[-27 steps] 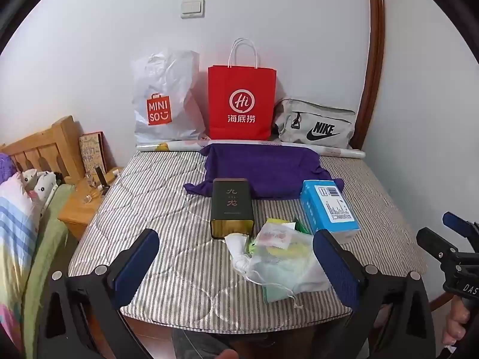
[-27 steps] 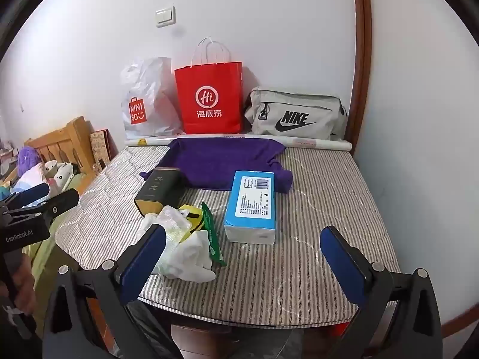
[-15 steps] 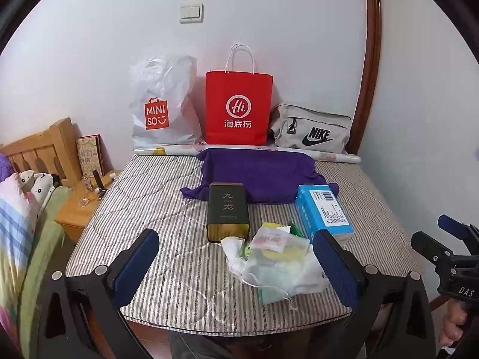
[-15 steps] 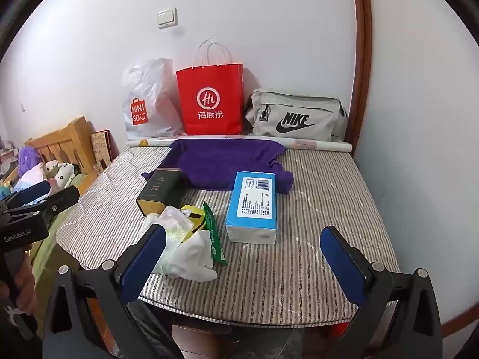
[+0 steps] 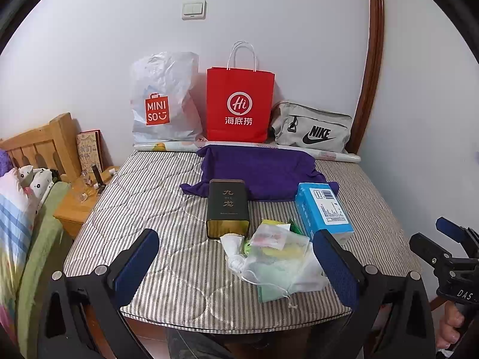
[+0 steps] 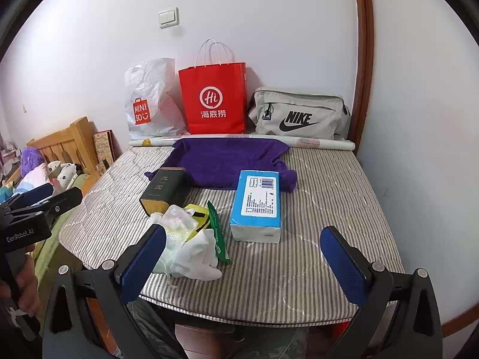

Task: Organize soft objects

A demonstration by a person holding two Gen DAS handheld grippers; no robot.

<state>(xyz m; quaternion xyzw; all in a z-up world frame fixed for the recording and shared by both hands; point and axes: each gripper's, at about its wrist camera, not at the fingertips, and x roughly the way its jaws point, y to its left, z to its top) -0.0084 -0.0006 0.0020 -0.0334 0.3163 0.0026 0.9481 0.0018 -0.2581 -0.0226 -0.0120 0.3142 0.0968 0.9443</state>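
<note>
Left wrist view: striped mattress [image 5: 143, 209] carries everything. Along its far edge, vs the wall: white plastic bag [image 5: 163, 98], red paper bag [image 5: 239, 104], grey pouch [image 5: 312, 128]. Purple cloth [image 5: 263, 170] lies spread at far-centre, long axis running across the mattress. In front of it, dark tin [image 5: 229, 206] and blue tissue pack [image 5: 321, 209], both w/ long axes pointing from near edge to far edge. Closest to near edge: mesh bag [image 5: 275, 254] of small soft bits, w/ a green packet [image 6: 218, 233] poking out in right wrist view.

Left gripper [image 5: 236, 266] has jaws fully apart, nothing btwn the pads, off the near edge. Right gripper [image 6: 244, 264] likewise spread wide and empty.

Key relation: the mesh bag sits straight ahead of the left gripper, framed btwn its fingers; for the right one it's off toward its left finger. So left is prob the nearer hand for a first grab.
</note>
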